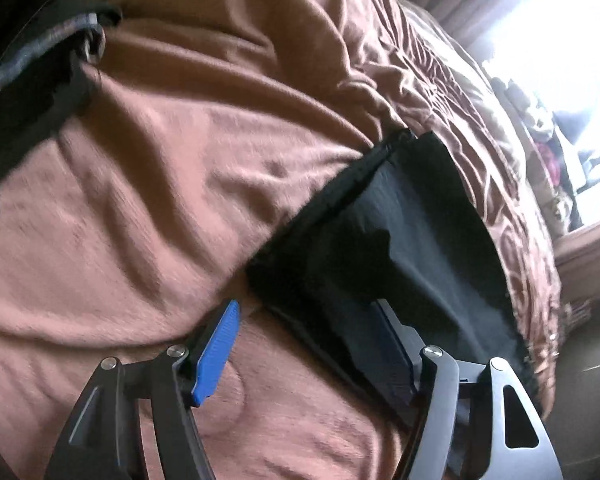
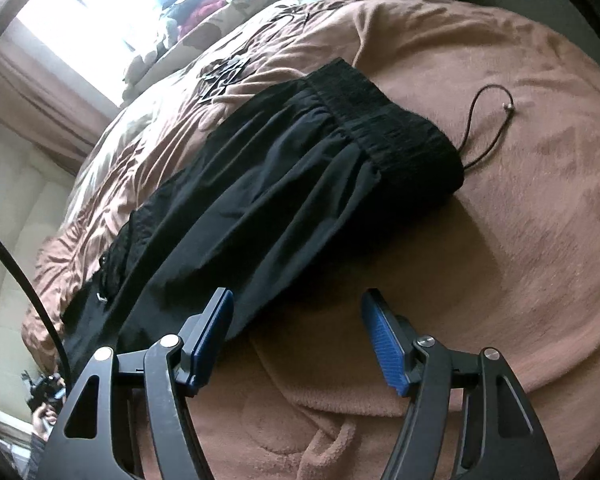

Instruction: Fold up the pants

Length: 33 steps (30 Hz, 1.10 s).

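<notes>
Black pants [image 2: 284, 168] lie lengthwise on a brown blanket [image 2: 500, 220], elastic waistband [image 2: 384, 120] at the upper right, with a thin drawstring [image 2: 480, 116] trailing onto the blanket. My right gripper [image 2: 297, 296] stands open at the pants' near edge: its left finger is over the black cloth, its right finger over bare blanket. In the left wrist view a leg end of the pants [image 1: 400, 232] lies at the right. My left gripper [image 1: 306, 308] is open across the cloth's edge, its blue pad [image 1: 216, 352] over the blanket and the other finger over the black cloth.
The blanket [image 1: 160, 200] is rumpled over a patterned bedspread [image 1: 480, 132]. A dark strap or bag [image 1: 32, 92] lies at the upper left. A bright window [image 2: 112, 8] and piled clutter are beyond the bed. A black cable [image 2: 24, 280] crosses the left edge.
</notes>
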### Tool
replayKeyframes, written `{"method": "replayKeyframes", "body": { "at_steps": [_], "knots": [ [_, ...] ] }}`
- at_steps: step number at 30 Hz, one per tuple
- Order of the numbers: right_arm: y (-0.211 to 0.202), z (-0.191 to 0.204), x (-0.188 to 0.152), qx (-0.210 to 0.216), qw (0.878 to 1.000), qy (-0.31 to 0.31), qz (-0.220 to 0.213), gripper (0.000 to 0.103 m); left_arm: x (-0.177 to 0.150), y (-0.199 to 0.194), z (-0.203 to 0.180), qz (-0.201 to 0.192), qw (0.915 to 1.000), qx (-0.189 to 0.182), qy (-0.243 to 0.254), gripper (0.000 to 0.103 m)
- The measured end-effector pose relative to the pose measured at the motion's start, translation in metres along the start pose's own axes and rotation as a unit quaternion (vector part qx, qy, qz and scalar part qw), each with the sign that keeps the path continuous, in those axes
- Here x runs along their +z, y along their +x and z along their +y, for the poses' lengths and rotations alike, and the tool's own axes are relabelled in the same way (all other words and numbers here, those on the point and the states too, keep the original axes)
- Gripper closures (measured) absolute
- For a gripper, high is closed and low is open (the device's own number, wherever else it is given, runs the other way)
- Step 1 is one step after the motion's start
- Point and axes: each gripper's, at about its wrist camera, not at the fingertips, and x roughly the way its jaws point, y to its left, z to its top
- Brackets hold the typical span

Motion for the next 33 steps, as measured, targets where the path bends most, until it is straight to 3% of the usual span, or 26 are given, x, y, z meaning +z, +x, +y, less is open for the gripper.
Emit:
{"method": "replayKeyframes", "body": {
  "at_steps": [6, 8, 10, 14, 22, 28, 30, 31, 32, 33],
  "knots": [
    [0.007, -0.007, -0.001, 0.019, 1.0, 0.022, -0.006, 0.038, 0.002, 0.008, 0.0, -0.027, 0.9992, -0.027, -0.01, 0.034],
    [0.009, -0.009, 0.0, 0.026, 0.999, 0.029, -0.013, 0.038, 0.003, 0.005, 0.0, -0.043, 0.9982, -0.04, -0.014, 0.052],
    [0.011, -0.011, 0.001, 0.03, 0.999, 0.036, -0.02, 0.038, 0.004, 0.001, 0.001, -0.057, 0.9965, -0.059, -0.017, 0.06],
    [0.017, -0.011, 0.003, 0.033, 0.998, 0.041, -0.028, 0.038, 0.003, 0.006, 0.004, -0.046, 0.9975, -0.051, -0.019, 0.06],
    [0.022, -0.018, 0.001, 0.055, 0.995, 0.069, -0.044, 0.038, -0.014, 0.006, 0.022, -0.04, 0.9903, -0.09, -0.098, 0.059],
    [0.029, -0.024, 0.004, 0.076, 0.99, 0.096, -0.064, 0.038, -0.008, 0.013, 0.014, -0.051, 0.9928, -0.077, -0.076, 0.059],
    [0.031, -0.026, 0.006, 0.077, 0.99, 0.101, -0.069, 0.039, -0.002, 0.014, 0.009, -0.055, 0.9953, -0.055, -0.057, 0.071],
    [0.031, -0.027, 0.007, 0.072, 0.989, 0.106, -0.074, 0.05, 0.0, 0.013, 0.01, -0.055, 0.9956, -0.046, -0.061, 0.088],
    [0.032, -0.029, 0.008, 0.067, 0.989, 0.112, -0.075, 0.069, 0.001, 0.015, 0.011, -0.052, 0.9953, -0.047, -0.066, 0.093],
    [0.032, -0.032, 0.009, 0.063, 0.988, 0.121, -0.075, 0.078, 0.003, 0.013, 0.012, -0.052, 0.9948, -0.052, -0.071, 0.095]
  ]
}}
